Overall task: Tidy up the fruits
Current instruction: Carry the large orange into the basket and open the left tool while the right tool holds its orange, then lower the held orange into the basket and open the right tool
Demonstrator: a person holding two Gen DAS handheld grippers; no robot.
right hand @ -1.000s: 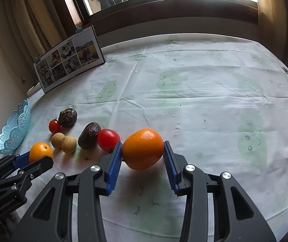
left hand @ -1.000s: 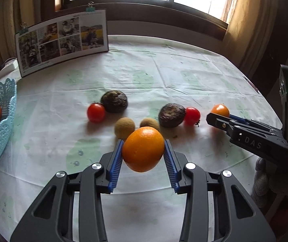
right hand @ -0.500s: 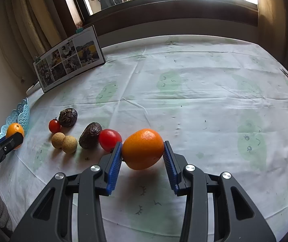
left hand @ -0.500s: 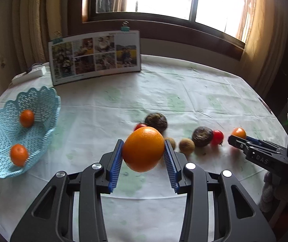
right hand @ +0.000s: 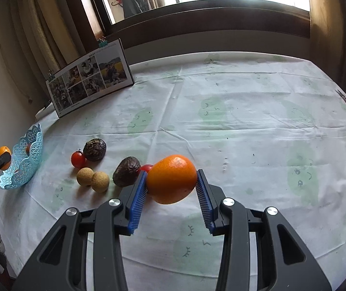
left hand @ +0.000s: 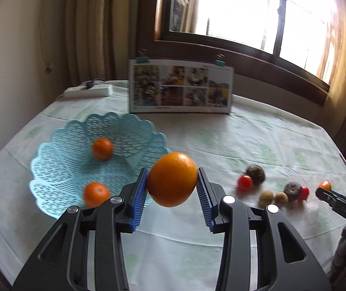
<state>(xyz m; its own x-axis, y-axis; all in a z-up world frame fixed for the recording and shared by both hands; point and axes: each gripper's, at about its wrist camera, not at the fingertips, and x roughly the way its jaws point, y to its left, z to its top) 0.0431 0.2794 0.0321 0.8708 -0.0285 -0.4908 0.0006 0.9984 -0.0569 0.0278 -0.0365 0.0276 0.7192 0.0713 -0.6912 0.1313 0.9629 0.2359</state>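
Currently clamped in the left hand-held gripper [left hand: 173, 185]: one large round orange [left hand: 172, 179], pinched at its widest girth between the ribbed blue pads [left hand: 139, 195], carried clear of the tabletop [left hand: 257, 133] beside the pale blue lattice plastic basket [left hand: 59, 150]. Likewise held in the right hand-held gripper [right hand: 171, 185]: a second large orange [right hand: 171, 179], gripped the same way, low over the white cloth.

Handling, as judged: firm rind, moderate weight, round and liable to roll or squirt out if pinched off-centre. Best taken across the middle, with pressure moderate to avoid bruising. Release low inside the basket, not dropped from height.

Already in the basket: two small tangerines [left hand: 102, 148], apart from each other, leaving free floor between them. Basket likely light and apt to shift if nudged at the scalloped rim.

Remaining on the tabletop: two red cherry tomatoes [right hand: 78, 159], two dark wrinkled fruits [right hand: 94, 149], two small tan round fruits [right hand: 100, 181], clustered near the right hand-held gripper; soft, thin skins on the tomatoes, hence light grip advised. One tomato partly hidden behind the right orange.

Further back: an upright photo board [left hand: 181, 89] with clips, and a white power strip [left hand: 88, 91], both well apart from the path to the basket. No obstruction visible between the left orange and the basket.
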